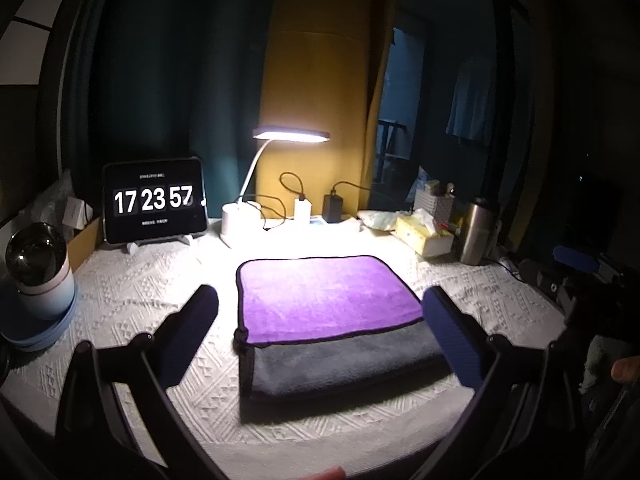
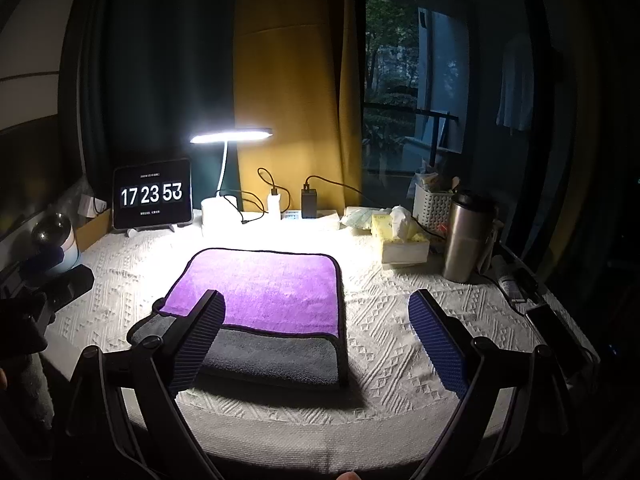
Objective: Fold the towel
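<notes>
A folded towel [image 1: 320, 296], purple on top with a grey layer at the near edge, lies flat on the white textured tablecloth [image 1: 132, 292]. It also shows in the right wrist view [image 2: 264, 292]. My left gripper [image 1: 320, 316] is open and empty, held above the near part of the towel with a finger on each side. My right gripper [image 2: 316, 320] is open and empty, its left finger over the towel's near left corner, its right finger over bare cloth. The left gripper's body shows at the left edge of the right wrist view [image 2: 48, 288].
At the back stand a tablet clock [image 1: 154, 200], a lit desk lamp [image 1: 292, 136], chargers with cables [image 1: 316, 204], a tissue box [image 1: 424, 232], a steel flask [image 1: 476, 232] and a white basket [image 2: 432, 204]. A round device [image 1: 40, 268] sits at the left.
</notes>
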Motion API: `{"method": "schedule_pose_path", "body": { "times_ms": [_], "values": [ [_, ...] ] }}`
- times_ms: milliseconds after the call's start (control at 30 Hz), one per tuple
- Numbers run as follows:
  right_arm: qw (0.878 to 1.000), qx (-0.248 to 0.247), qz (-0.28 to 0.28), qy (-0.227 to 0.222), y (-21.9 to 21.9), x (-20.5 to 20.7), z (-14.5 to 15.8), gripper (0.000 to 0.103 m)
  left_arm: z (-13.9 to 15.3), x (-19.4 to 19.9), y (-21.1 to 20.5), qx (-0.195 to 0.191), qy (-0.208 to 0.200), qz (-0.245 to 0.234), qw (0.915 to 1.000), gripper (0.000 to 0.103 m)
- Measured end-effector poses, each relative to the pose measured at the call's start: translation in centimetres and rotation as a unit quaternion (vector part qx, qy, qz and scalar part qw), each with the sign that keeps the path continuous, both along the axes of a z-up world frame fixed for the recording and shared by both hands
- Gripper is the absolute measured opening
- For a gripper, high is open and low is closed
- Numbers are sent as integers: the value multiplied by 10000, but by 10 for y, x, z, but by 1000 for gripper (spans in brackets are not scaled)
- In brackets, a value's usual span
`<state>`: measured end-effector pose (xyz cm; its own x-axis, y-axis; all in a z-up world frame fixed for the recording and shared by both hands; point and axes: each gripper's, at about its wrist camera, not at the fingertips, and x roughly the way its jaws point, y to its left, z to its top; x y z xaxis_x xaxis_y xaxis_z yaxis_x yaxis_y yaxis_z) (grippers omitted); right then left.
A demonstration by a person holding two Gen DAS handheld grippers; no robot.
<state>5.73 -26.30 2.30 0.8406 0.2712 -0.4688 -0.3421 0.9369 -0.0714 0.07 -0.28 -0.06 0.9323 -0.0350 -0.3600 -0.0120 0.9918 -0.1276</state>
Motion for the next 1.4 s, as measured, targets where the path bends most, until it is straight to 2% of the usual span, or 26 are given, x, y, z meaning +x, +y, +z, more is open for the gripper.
{"method": "schedule_pose_path", "body": {
  "times_ms": [1400],
  "values": [
    [9999, -114, -37, 13, 4, 3, -2, 95, 2, -4, -4, -20, -86, 29, 10000, 102]
  ]
}}
